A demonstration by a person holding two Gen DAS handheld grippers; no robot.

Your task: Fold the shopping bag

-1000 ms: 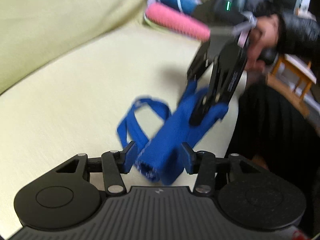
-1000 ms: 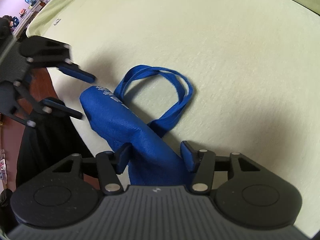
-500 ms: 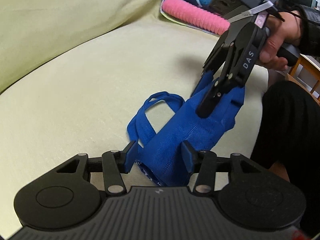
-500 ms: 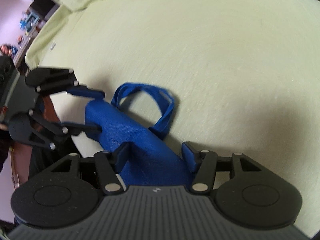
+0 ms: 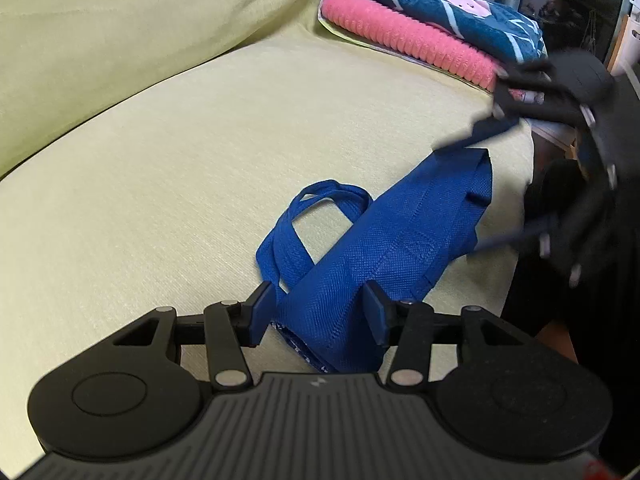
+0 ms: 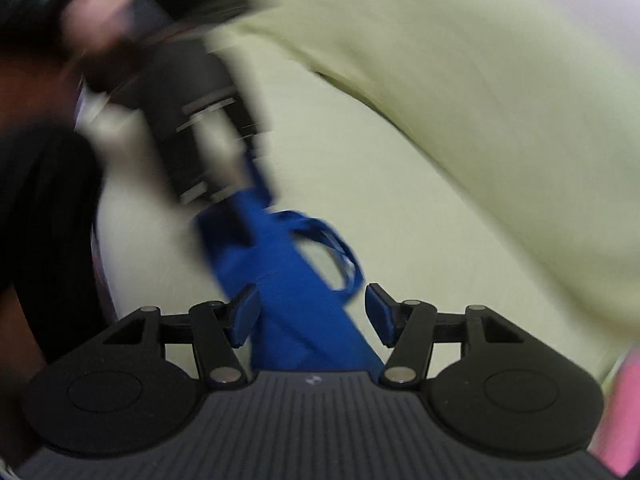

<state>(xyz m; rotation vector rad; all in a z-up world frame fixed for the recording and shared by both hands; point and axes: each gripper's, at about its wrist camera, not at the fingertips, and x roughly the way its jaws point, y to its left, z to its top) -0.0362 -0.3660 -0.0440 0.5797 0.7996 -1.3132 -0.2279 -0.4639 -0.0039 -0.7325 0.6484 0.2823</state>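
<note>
Blue woven-fabric shopping bag (image 5: 384, 240), folded into a narrow strip, lies on the pale-green sofa cushion (image 5: 200, 152). Left gripper (image 5: 320, 312) straddles one end, apart; right gripper (image 6: 308, 314) is opening around the other. Both ends probably need aligning before creasing.

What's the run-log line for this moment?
bag: folded narrow on cushion | left claw: straddling bag end | right claw: opening, bag between pads, blurred
</note>
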